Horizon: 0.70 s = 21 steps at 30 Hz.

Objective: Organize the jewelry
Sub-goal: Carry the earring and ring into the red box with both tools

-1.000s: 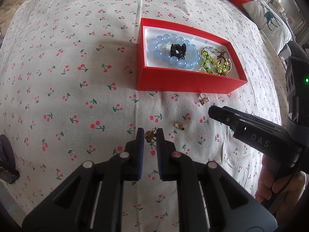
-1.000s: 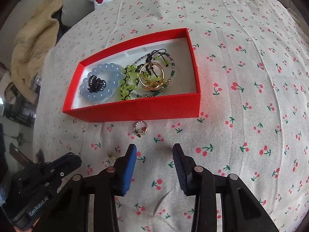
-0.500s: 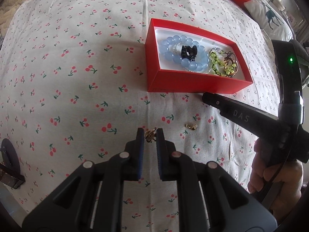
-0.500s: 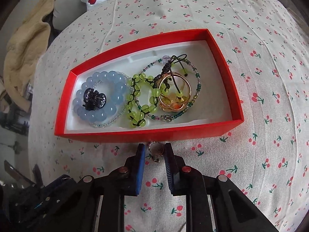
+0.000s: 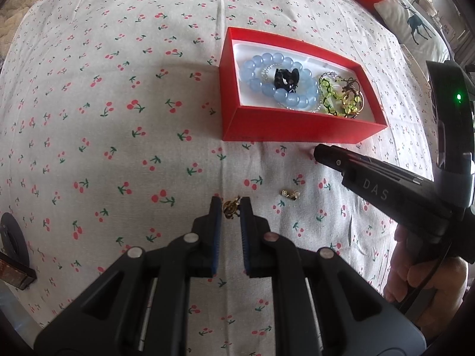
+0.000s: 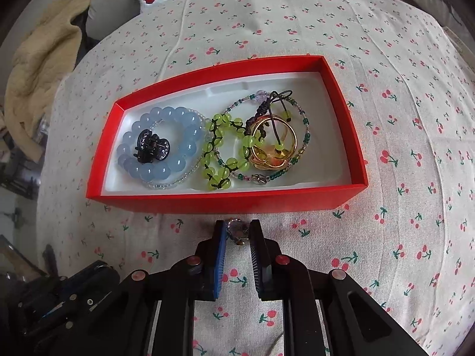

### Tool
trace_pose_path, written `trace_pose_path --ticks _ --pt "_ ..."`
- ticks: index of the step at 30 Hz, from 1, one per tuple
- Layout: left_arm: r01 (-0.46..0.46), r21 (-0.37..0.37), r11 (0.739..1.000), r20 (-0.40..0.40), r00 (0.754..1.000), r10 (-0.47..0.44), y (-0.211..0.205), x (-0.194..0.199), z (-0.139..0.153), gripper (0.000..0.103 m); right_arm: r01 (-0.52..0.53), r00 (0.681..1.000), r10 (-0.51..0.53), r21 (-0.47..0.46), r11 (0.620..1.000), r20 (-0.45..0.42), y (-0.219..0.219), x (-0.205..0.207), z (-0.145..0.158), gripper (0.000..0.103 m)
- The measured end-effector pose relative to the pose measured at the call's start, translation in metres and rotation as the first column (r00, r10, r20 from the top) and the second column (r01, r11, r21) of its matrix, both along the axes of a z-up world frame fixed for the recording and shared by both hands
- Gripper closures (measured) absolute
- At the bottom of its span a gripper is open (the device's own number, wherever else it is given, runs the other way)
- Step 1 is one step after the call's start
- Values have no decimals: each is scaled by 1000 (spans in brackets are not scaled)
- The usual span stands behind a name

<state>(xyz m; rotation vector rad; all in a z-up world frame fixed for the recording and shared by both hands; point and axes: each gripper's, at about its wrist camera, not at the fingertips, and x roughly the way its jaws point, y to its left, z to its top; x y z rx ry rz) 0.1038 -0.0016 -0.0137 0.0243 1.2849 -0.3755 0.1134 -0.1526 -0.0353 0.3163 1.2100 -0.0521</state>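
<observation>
Both my grippers are down on the cherry-print cloth [image 5: 118, 118], each nipped narrow around one small piece. Between the tips of my left gripper [image 5: 231, 207] sits a little gold earring [image 5: 231, 207], the blue pads [image 5: 216, 216] set close on either side; whether they press it or merely flank it I cannot quite tell, though the gap is about as slim as the piece itself. My right gripper [image 6: 237, 231] has likewise drawn in on a small silvery ring [image 6: 236, 228], which lies at its very tips, just short of the near wall of the red box [image 6: 225, 200]. Beyond those tips, inside the box, are the blue bead bracelet [image 6: 166, 148] with a black hair clip [image 6: 151, 148] in its middle, a green bead bracelet [image 6: 222, 148] and a gold ring [image 6: 276, 142]. A second gold earring [image 5: 289, 194] lies loose on the cloth to the right of my left fingers. I judge these pieces to be very light, hard and slick, with thin posts or loops that could bend or shoot sideways out of a pinch. The soft cloth gives beneath them, so I would take each across its widest, flattest part, squarely between the pads, and lift gently.
</observation>
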Motion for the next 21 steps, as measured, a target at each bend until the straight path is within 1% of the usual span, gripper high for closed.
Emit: trace_pose_path --ticks 11,17,21 --pt "-16 -61 998 6 1000 17 3 4 11 89 -6 999 6 26 1000 32 -12 -14 20 87" --pt "-25 -111 993 17 999 27 4 10 21 89 -15 997 13 29 999 79 -19 -22 39 87" --pt "-29 -144 989 40 999 35 4 17 31 89 -7 994 2 43 999 113 -28 -27 53 87"
